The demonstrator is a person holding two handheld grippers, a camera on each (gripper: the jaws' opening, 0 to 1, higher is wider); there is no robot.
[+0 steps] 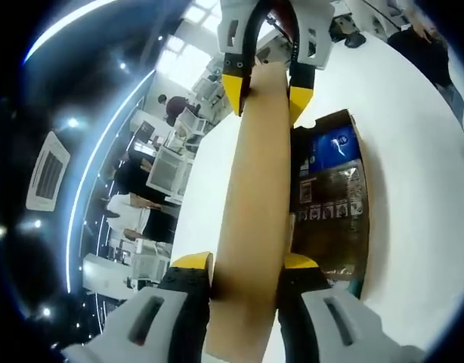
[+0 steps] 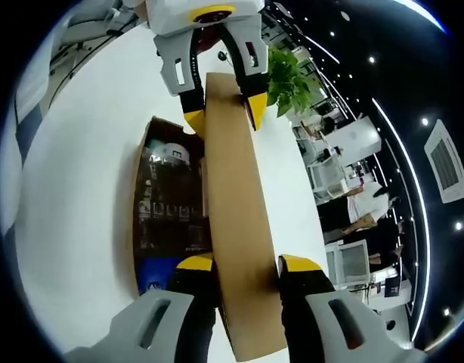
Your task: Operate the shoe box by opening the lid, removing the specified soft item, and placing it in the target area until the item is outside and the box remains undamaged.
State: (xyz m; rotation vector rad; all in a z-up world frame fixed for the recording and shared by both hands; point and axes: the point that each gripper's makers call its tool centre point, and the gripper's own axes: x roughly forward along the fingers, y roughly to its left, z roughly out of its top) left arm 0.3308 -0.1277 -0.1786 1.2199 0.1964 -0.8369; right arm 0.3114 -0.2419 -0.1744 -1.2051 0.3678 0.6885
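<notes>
You're mid lid-lift: your left tool point(image 1: 247, 271) and right tool point(image 2: 247, 274) each clench opposite ends of the lid point(image 1: 251, 197), raised over the shoe box point(image 1: 334, 204) on the surface point(image 1: 413, 151). Next, set it aside gently; a wrapped item point(image 2: 168, 204) lies inside.

the lid point(image 1: 251, 204) is plain matt brown cardboard, smooth and unprinted on its raised face. inside the shoe box point(image 1: 358, 151), glossy crinkled plastic wrap point(image 2: 171, 208) catches the light. the desk point(image 1: 413, 151) is a smooth matt white, and each gripper looks like hard grey and yellow plastic.
</notes>
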